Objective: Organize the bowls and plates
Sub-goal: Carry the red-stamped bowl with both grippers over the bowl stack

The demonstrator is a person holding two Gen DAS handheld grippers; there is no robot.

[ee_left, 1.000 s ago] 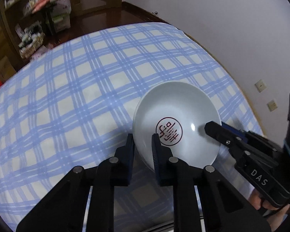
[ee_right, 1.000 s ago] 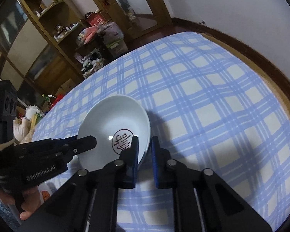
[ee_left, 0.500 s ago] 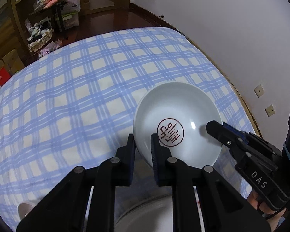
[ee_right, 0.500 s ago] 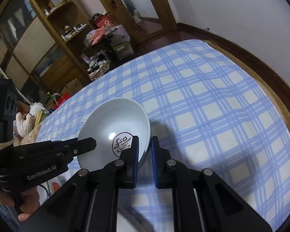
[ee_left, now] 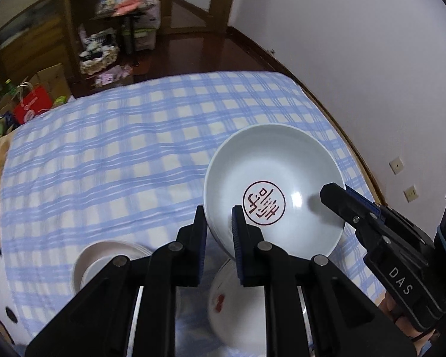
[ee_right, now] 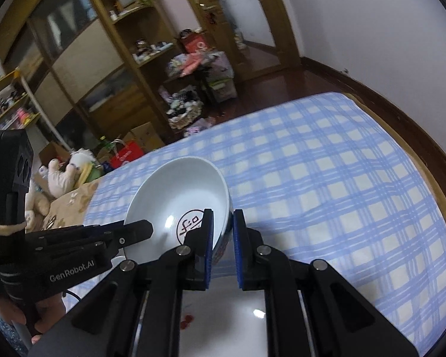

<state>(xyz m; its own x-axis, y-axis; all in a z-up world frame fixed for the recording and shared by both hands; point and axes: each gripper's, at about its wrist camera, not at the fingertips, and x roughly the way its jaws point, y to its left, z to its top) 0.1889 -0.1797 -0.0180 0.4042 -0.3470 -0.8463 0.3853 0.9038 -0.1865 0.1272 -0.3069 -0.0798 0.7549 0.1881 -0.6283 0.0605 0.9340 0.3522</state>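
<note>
A white bowl with a red round seal mark inside hangs tilted above the blue checked tablecloth. My left gripper is shut on its near rim, one pad inside and one outside. My right gripper pinches the opposite rim. In the right wrist view the same bowl sits between the pads of my right gripper, and the left gripper reaches in from the left. Under the bowl lies a white plate with small red marks, also seen as the plate below my right fingers.
A stack of small white dishes stands on the cloth at the lower left. A white wall runs along the table's right edge. Beyond the far edge are wooden shelves, boxes, a red bag and plush toys.
Both grippers have risen with the bowl held between them and drawn back over the table. The small dishes and the red-marked plate have come into view beneath.
</note>
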